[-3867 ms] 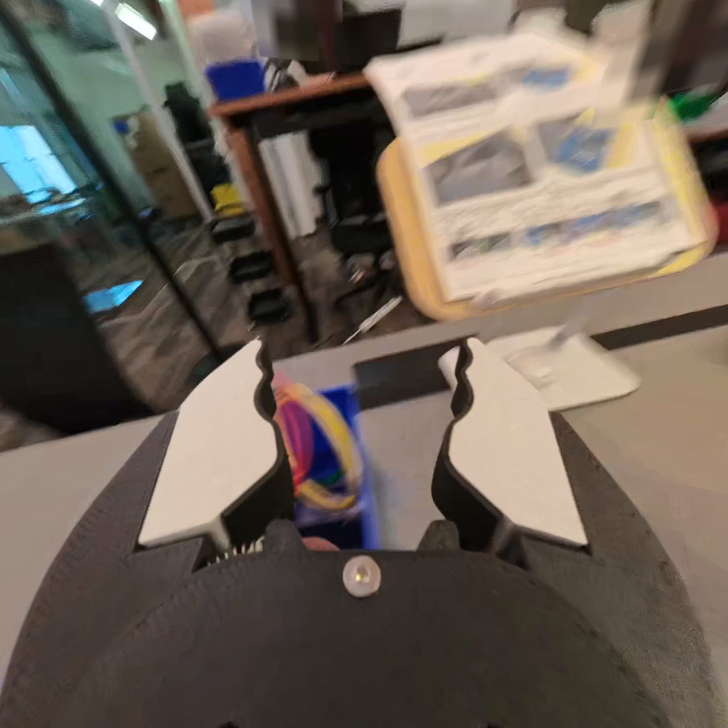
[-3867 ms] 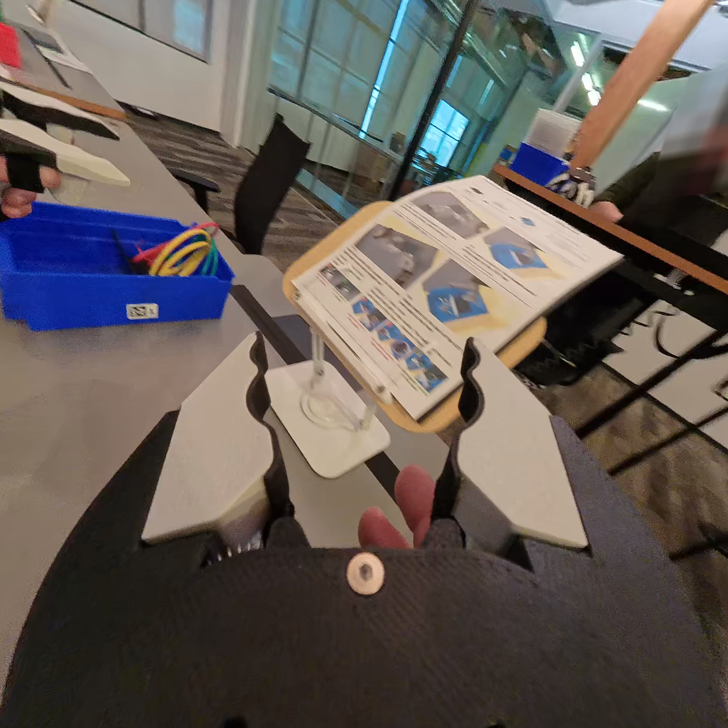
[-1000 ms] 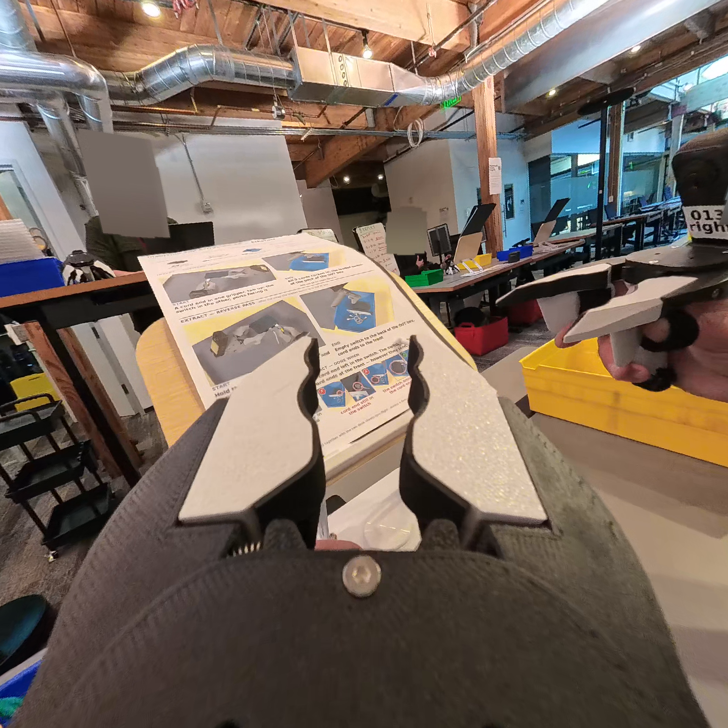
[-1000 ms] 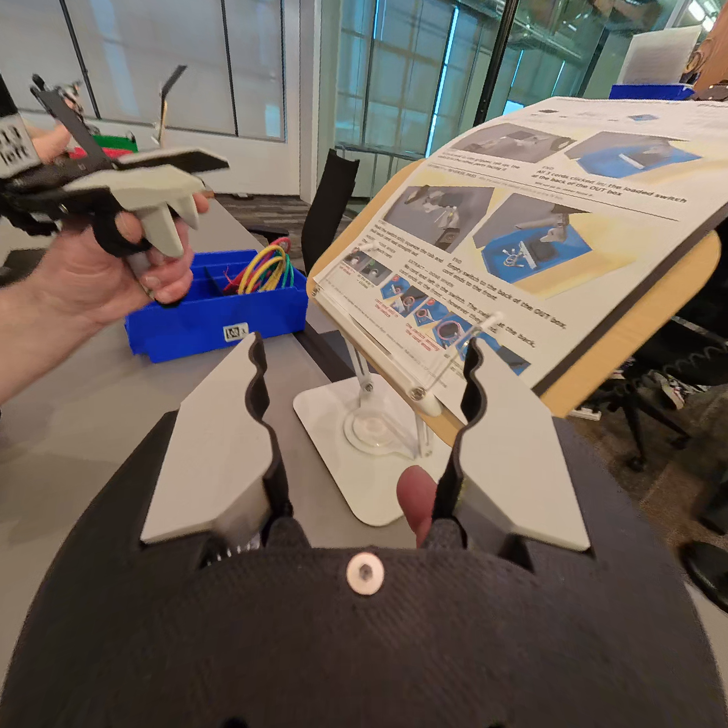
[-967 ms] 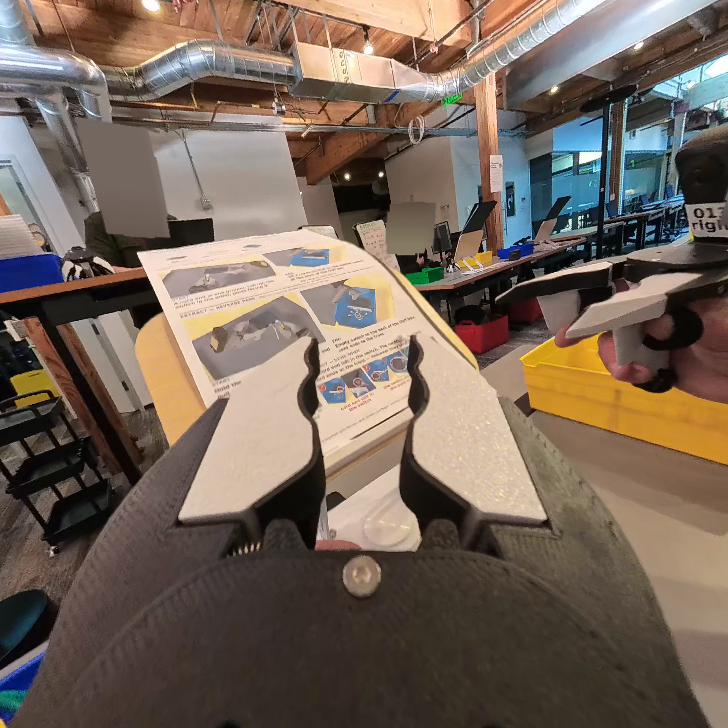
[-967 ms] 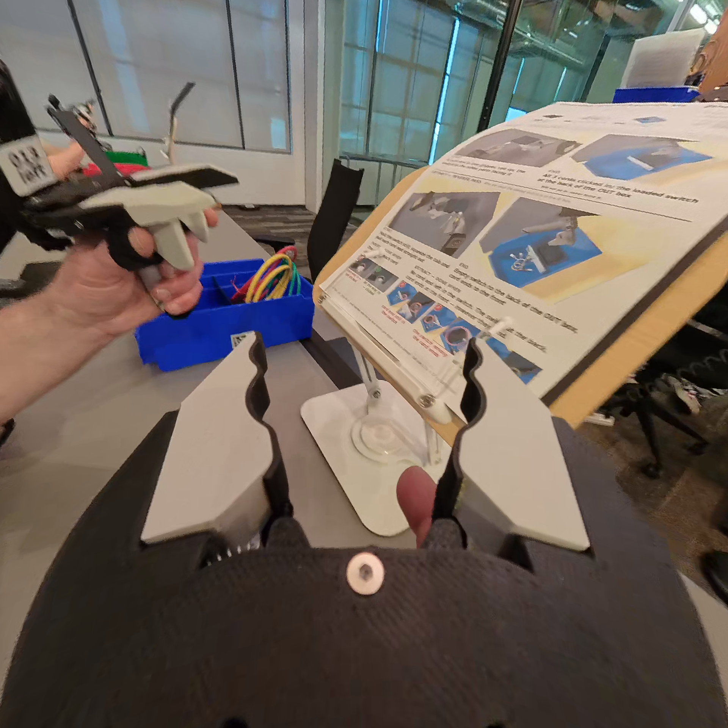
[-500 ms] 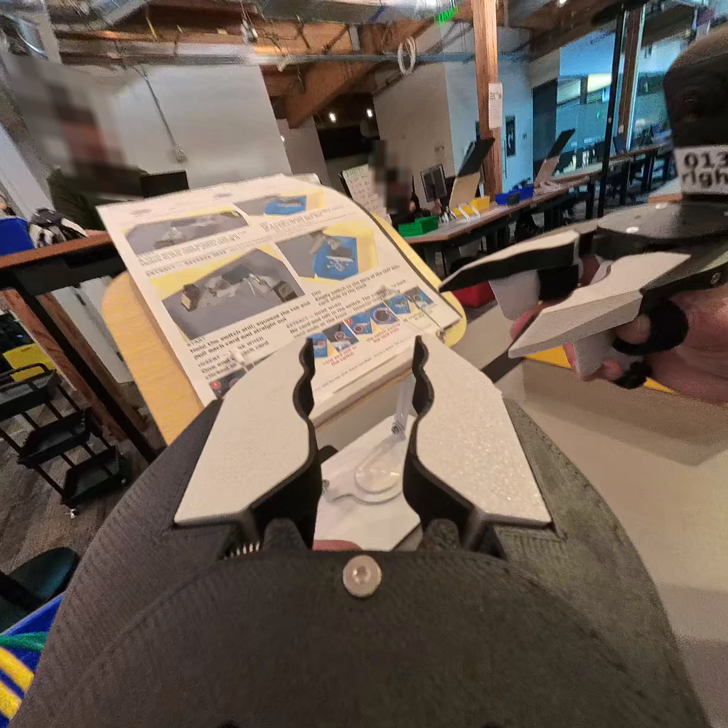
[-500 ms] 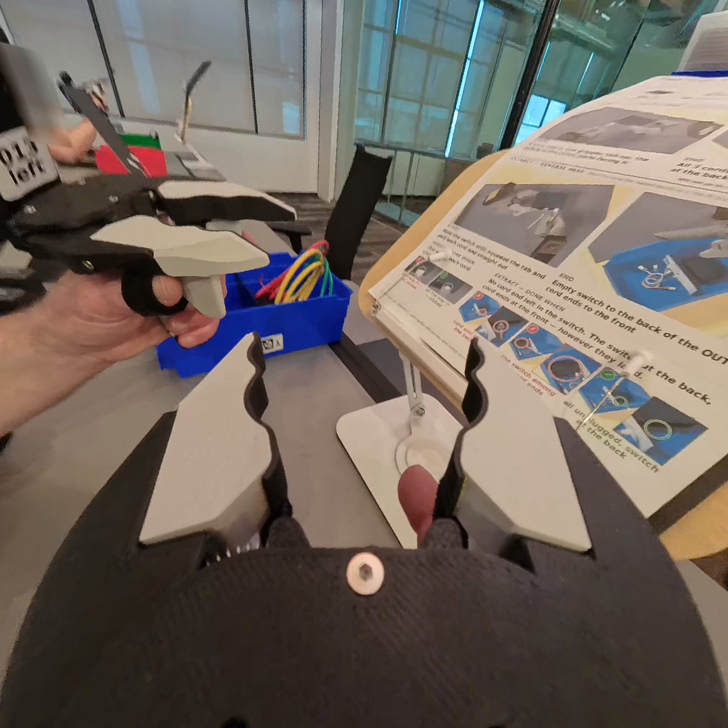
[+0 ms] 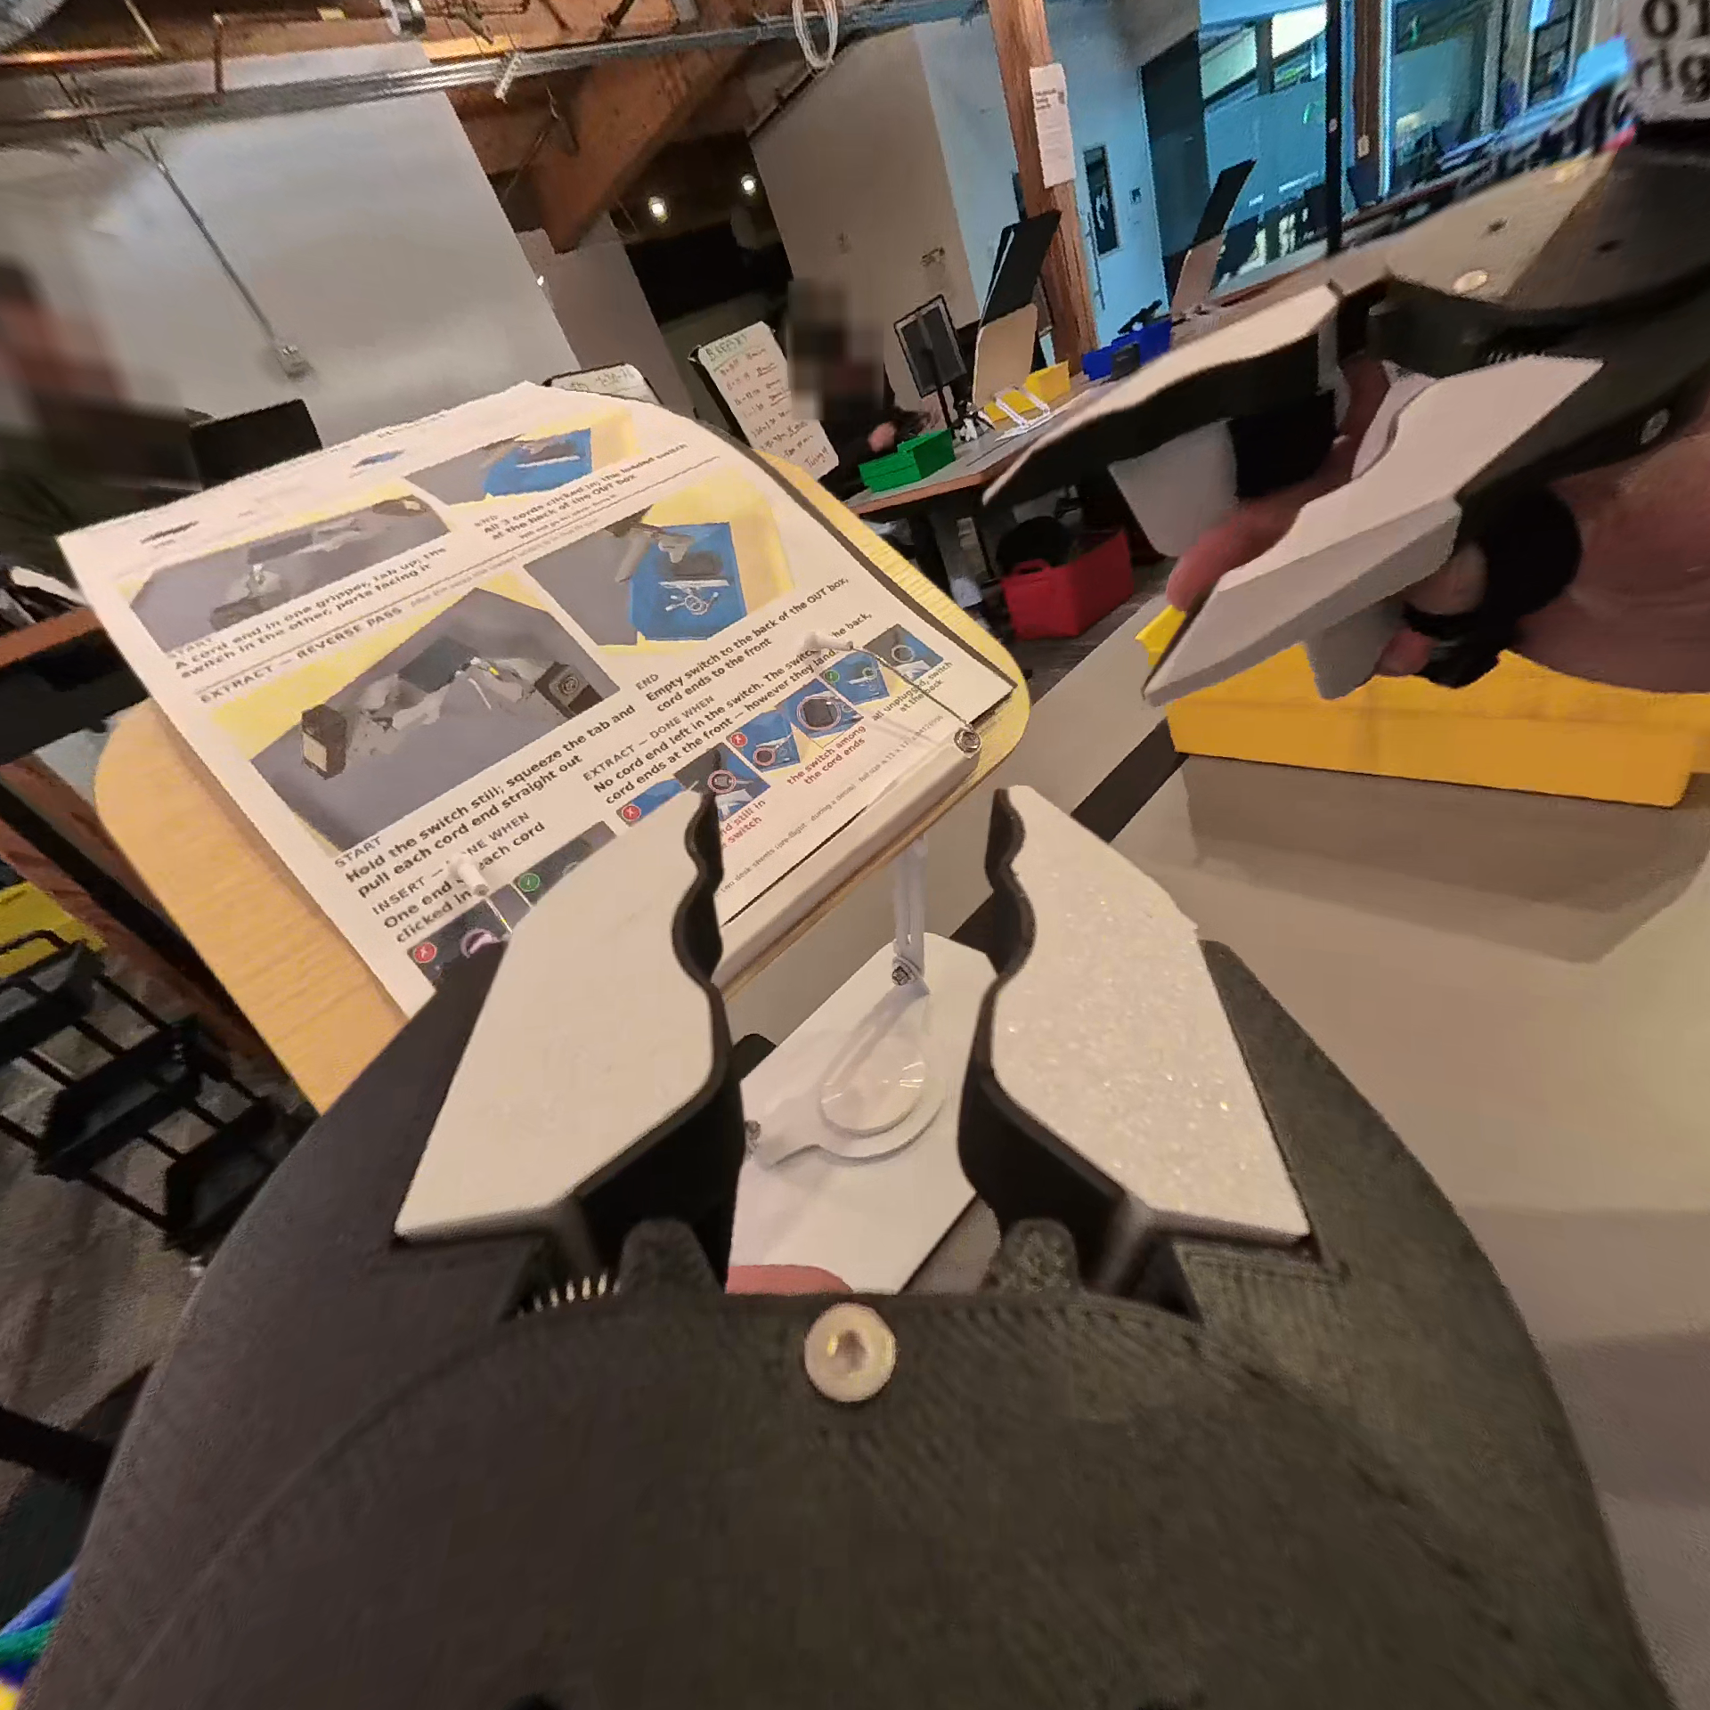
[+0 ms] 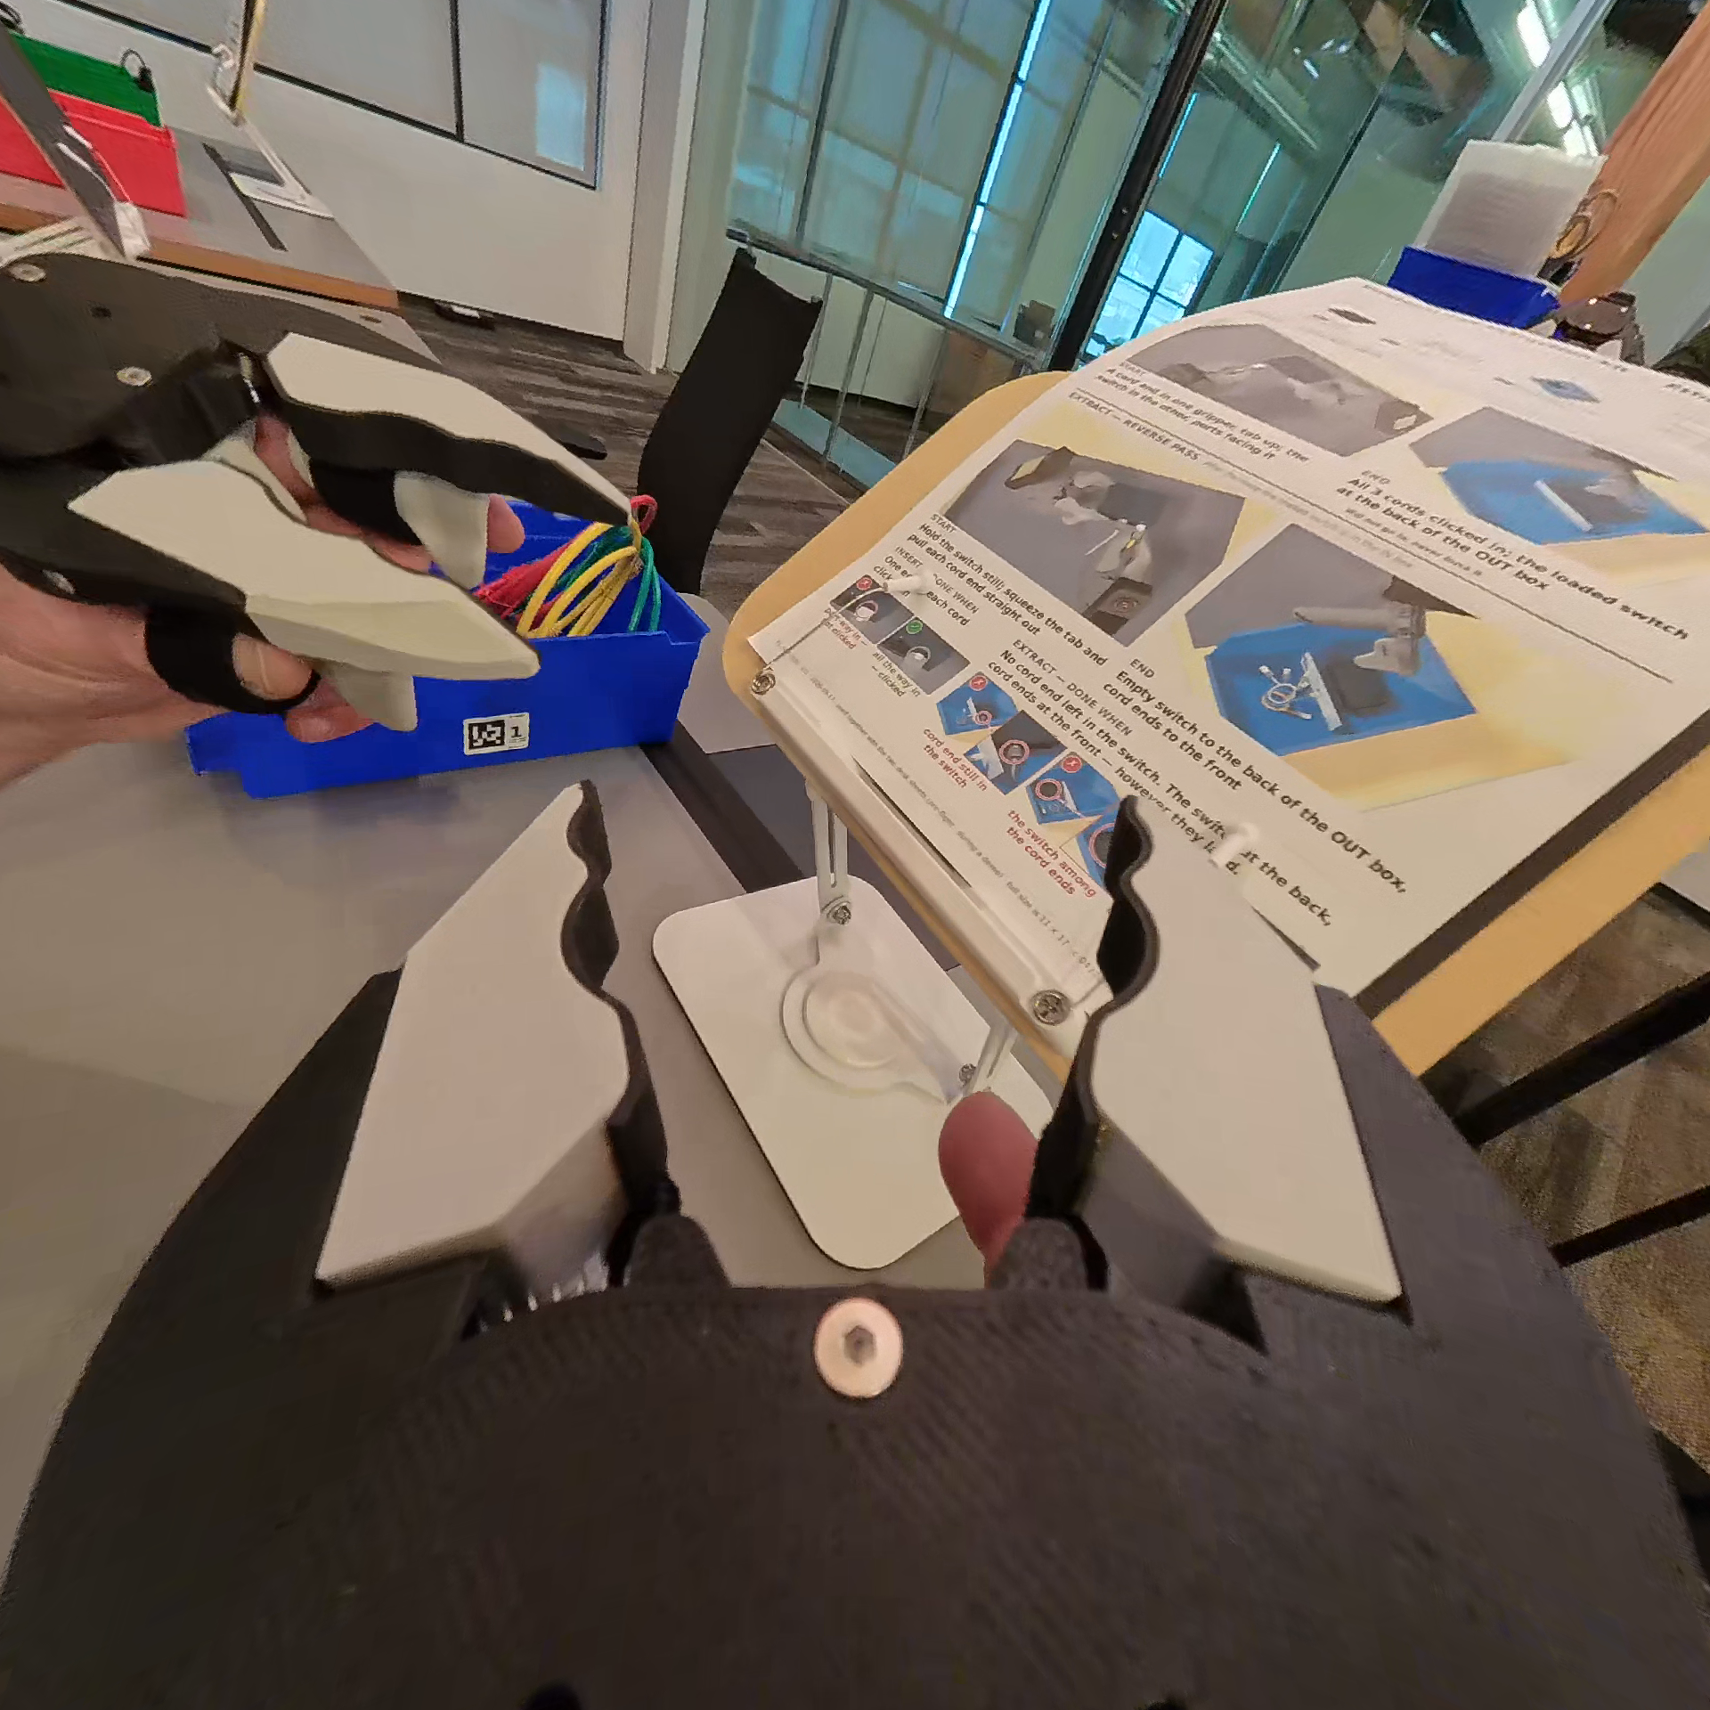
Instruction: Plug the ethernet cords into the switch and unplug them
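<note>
Coiled ethernet cords (image 10: pixel 592 583), yellow, red and green, lie in a blue bin (image 10: pixel 574 712) on the grey table at the left. No switch is in view. My left gripper (image 9: pixel 851 814) is partly open and empty, and points at the stand with the instruction sheet (image 9: pixel 555 648). It also shows in the right wrist view (image 10: pixel 578 583), held in a hand in front of the blue bin. My right gripper (image 10: pixel 851 805) is wide open and empty above the stand's white base (image 10: pixel 740 1018). It also shows in the left wrist view (image 9: pixel 1069 592), at the upper right.
A yellow bin (image 9: pixel 1388 740) stands on the table at the right, behind the right gripper. The tilted instruction sheet (image 10: pixel 1203 648) overhangs the table's far edge. Desks, chairs and glass walls lie beyond the table.
Both grippers have tilted down and come closer to the stand and to each other. The left jaws stand slightly wider than a second ago. Nothing was picked up.
</note>
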Motion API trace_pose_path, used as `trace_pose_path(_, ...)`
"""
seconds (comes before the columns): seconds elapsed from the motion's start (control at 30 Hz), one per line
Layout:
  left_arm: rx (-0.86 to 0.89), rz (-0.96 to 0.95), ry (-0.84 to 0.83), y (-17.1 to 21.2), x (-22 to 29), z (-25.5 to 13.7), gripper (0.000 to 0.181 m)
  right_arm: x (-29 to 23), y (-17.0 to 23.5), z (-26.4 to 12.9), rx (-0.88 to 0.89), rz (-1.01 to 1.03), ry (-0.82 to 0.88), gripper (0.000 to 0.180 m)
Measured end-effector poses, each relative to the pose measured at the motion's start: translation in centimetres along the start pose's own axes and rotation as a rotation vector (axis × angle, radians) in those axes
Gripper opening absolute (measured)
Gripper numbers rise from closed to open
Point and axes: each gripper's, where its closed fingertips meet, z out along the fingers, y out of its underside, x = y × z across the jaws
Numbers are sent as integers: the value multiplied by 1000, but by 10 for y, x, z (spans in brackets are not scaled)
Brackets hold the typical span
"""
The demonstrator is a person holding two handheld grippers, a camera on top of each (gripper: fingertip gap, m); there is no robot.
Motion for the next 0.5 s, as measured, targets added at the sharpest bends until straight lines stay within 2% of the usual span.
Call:
trace_pose_path(0.1, 19, -13, -19, -10, -16, -12, 58, -9, 0, 7, -9, -11, -15, 106)
trace_pose_path(0.2, 15, 80, -137, -27, -55, -44, 60, -20, -1, 14, -16, -32, -31, 105)
trace_pose_path(0.27, -23, 76, -228, -27, -90, -71, 61, -24, 2, 19, -18, -31, -42, 102)
trace_pose_path(0.5, -115, -31, -477, 12, -191, -161, 57, -31, 22, 36, -34, 45, -98, 99)
